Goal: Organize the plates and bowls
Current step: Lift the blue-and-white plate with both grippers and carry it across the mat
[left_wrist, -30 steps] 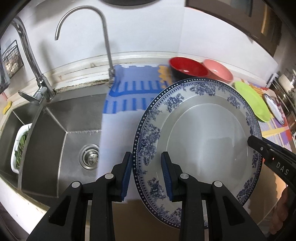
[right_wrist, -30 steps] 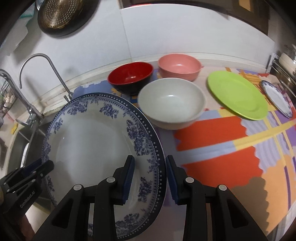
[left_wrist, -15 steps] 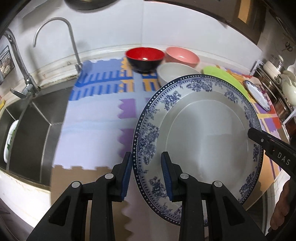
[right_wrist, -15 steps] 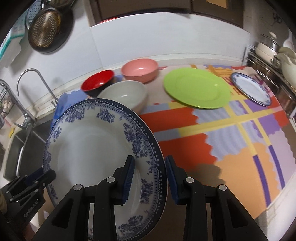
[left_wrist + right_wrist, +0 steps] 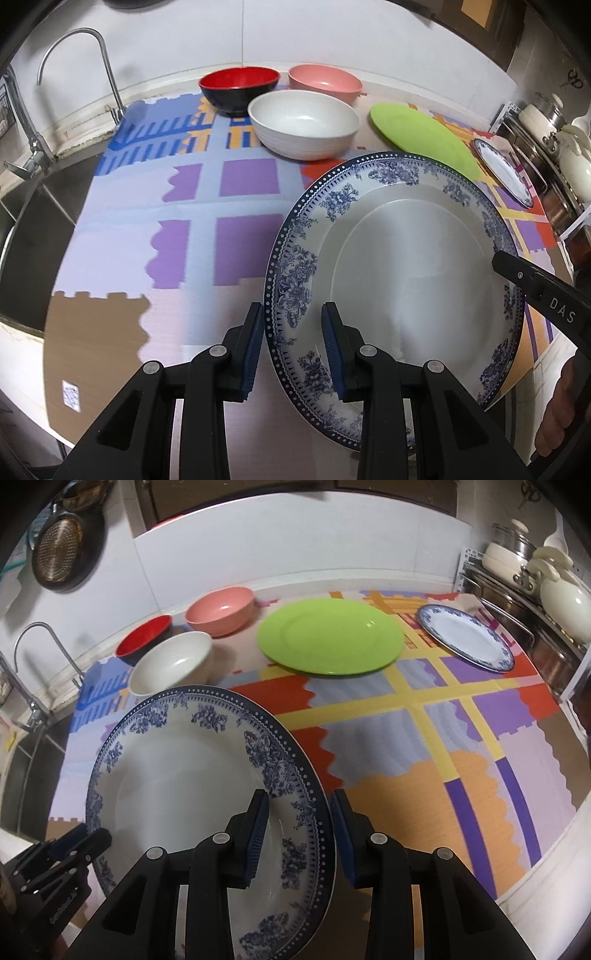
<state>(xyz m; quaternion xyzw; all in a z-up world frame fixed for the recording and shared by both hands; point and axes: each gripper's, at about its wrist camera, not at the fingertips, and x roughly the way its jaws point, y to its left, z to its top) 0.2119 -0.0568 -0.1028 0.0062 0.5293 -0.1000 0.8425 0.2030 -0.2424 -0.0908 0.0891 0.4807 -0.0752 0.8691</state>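
A large blue-and-white floral plate (image 5: 406,280) (image 5: 177,771) hangs above the patterned counter mat, held from both sides. My left gripper (image 5: 293,347) is shut on its left rim. My right gripper (image 5: 299,834) is shut on its right rim, and its black finger shows at the plate's far edge in the left wrist view. Behind the plate stand a white bowl (image 5: 303,123) (image 5: 171,666), a red-and-black bowl (image 5: 238,86) (image 5: 144,640) and a pink bowl (image 5: 325,81) (image 5: 221,609). A green plate (image 5: 330,640) (image 5: 424,138) and a small blue-rimmed plate (image 5: 467,637) (image 5: 504,171) lie to the right.
A steel sink (image 5: 22,221) with a curved tap (image 5: 74,40) lies left of the mat. Pots and a white kettle (image 5: 563,590) sit on a rack at the right. A strainer pan (image 5: 61,548) hangs on the wall. A hand (image 5: 565,398) shows at the right edge.
Both grippers have carried the large plate rightward, away from the sink and over the patterned mat. The bowls and the green plate have come further into view. The grips are unchanged.
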